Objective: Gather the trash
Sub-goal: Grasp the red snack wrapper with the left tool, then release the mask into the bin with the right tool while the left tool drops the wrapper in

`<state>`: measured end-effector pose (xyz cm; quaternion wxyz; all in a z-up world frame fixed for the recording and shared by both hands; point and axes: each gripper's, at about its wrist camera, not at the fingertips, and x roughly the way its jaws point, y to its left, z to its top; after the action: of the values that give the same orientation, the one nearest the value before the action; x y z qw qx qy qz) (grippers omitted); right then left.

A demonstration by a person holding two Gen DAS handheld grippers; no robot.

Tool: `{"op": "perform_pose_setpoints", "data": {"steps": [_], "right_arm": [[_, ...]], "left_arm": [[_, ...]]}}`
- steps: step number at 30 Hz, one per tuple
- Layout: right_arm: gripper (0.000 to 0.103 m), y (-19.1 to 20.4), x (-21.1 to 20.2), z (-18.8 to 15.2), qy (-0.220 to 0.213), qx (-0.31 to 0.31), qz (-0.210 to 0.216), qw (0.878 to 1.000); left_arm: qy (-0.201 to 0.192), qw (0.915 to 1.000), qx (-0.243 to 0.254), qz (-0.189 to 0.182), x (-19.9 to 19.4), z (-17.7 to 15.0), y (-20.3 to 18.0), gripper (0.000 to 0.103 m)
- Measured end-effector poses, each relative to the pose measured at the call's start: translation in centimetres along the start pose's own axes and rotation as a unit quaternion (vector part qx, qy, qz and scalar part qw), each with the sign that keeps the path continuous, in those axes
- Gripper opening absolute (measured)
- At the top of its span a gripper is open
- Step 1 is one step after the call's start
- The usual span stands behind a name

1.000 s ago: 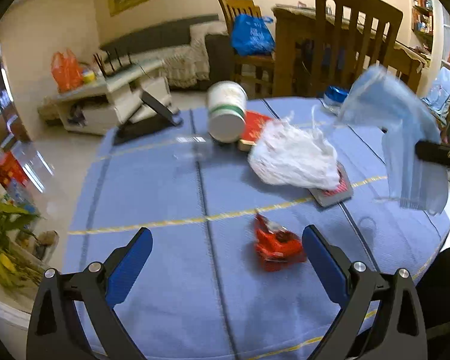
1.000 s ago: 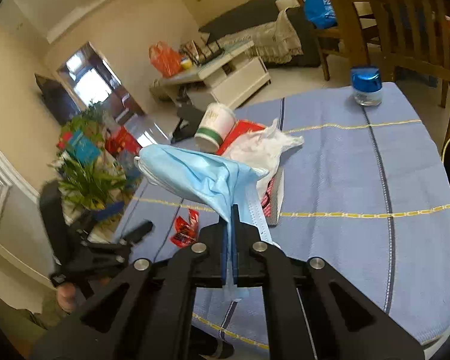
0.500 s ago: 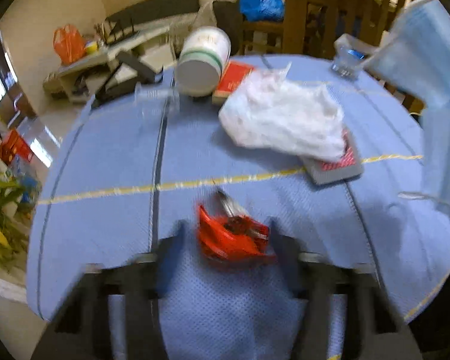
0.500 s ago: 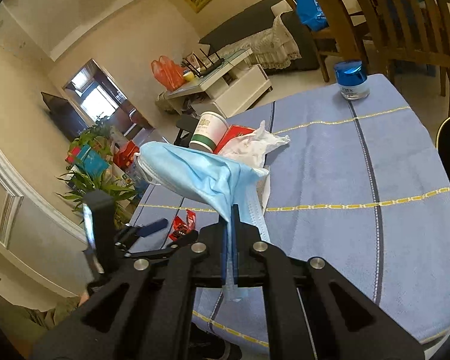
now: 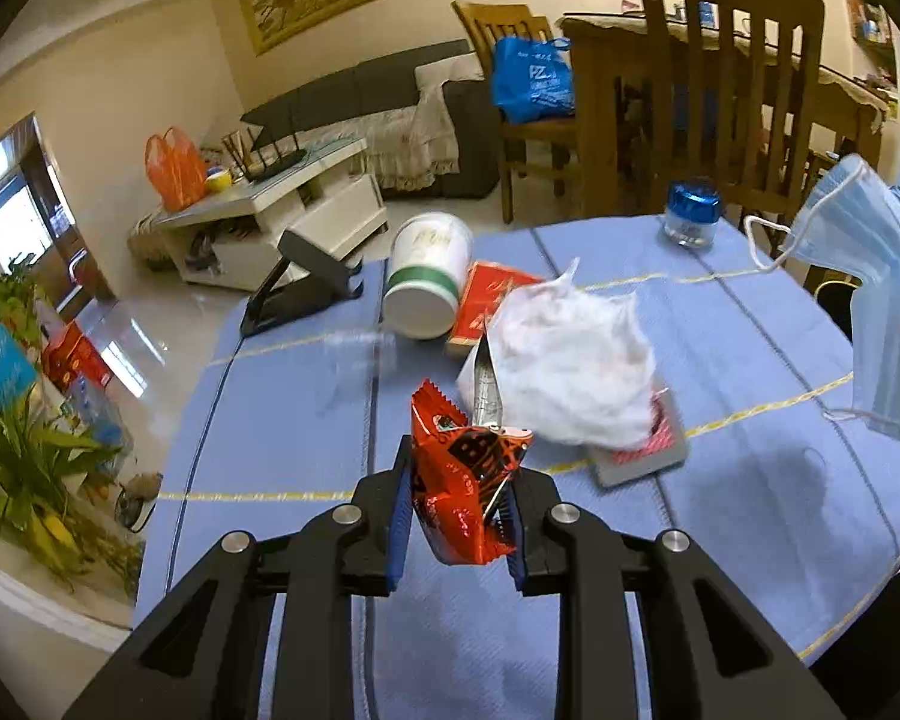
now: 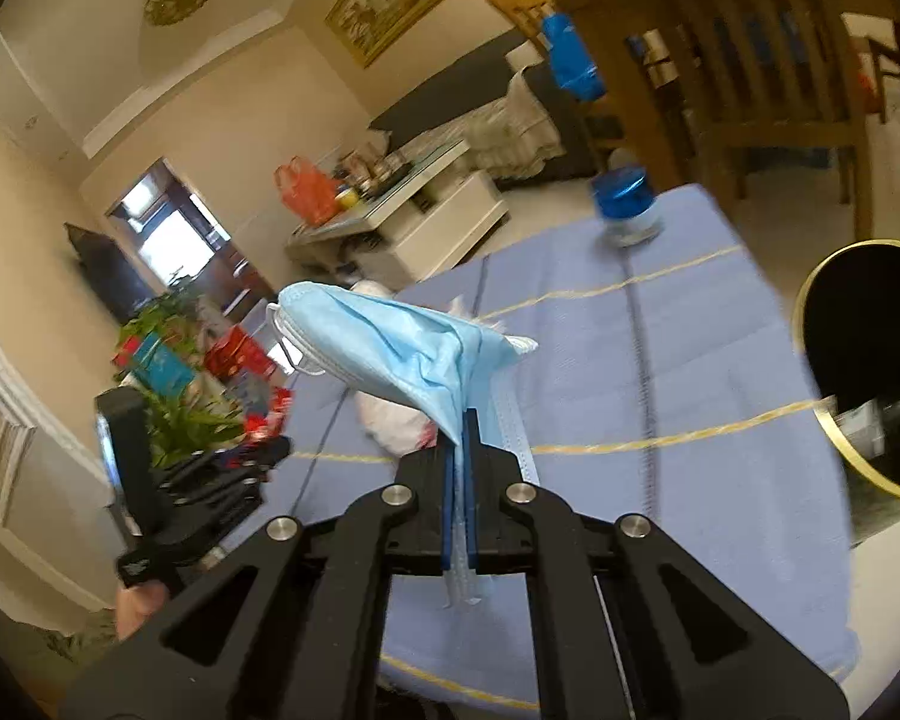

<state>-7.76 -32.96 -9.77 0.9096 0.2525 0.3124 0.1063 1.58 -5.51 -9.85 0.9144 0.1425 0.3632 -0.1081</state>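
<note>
- Left wrist view: blue cloth covers the round table (image 5: 750, 372), with a sofa and wooden chairs in the room behind.
- The left gripper (image 5: 455, 516) is squeezed tight on a red wrapper (image 5: 459, 480). The wrapper sticks up between the two blue pads and looks lifted off the cloth.
- At 12 o'clock from the wrapper lies a white plastic bag (image 5: 576, 372) on top of a flat red-patterned pack (image 5: 642, 450). These look like trash that is left to pick up.
- At 11 o'clock a paper cup (image 5: 429, 282) lies on its side, touching a red box (image 5: 486, 306).
- A small jar with a blue lid (image 5: 693, 213) stands far off at 1 o'clock.
- At 3 o'clock a blue face mask (image 5: 870, 312) hangs in the air.
- Right wrist view: the same blue table, seen from the other side.
- The right gripper (image 6: 461, 450) is closed flat on the face mask (image 6: 402, 354), which flops up and to 10 o'clock.
- At 3 o'clock a black bin with a gold rim (image 6: 810, 414) sits beside the table. Something is already inside it, but I cannot tell what.
- My guess: both pieces are picked up and not yet dropped in the bin. The bag and cup are left.
</note>
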Motion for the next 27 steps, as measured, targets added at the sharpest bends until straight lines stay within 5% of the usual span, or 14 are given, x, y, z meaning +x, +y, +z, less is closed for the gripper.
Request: {"op": "perform_pose_setpoints", "data": {"steps": [11,17,20,22,27], "right_arm": [[0.003,-10.0,-5.5,4.3,-0.056,0.021,-0.195,0.979],[0.008,-17.1,-3.8,4.7,-0.032,0.069,-0.27,0.96],[0.023,-20.8,-2.7,4.0,-0.015,0.106,-0.289,0.951],[0.048,-22.3,-2.9,3.6,-0.018,0.126,-0.3,0.946],[0.052,-23.2,-5.7,3.4,-0.063,0.135,-0.298,0.943]], "left_arm": [[-0.014,0.9977,0.035,-0.055,-0.1,3.2,-5.2,0.026],[-0.017,0.9926,0.064,-0.102,-0.1,5.2,-10.1,0.026],[-0.019,0.9896,0.08,-0.119,-0.2,5.8,-12.6,0.026],[-0.018,0.9874,0.09,-0.129,-0.2,6.0,-14.2,0.026],[-0.012,0.9805,0.119,-0.156,0.0,6.8,-17.9,0.026]]}}
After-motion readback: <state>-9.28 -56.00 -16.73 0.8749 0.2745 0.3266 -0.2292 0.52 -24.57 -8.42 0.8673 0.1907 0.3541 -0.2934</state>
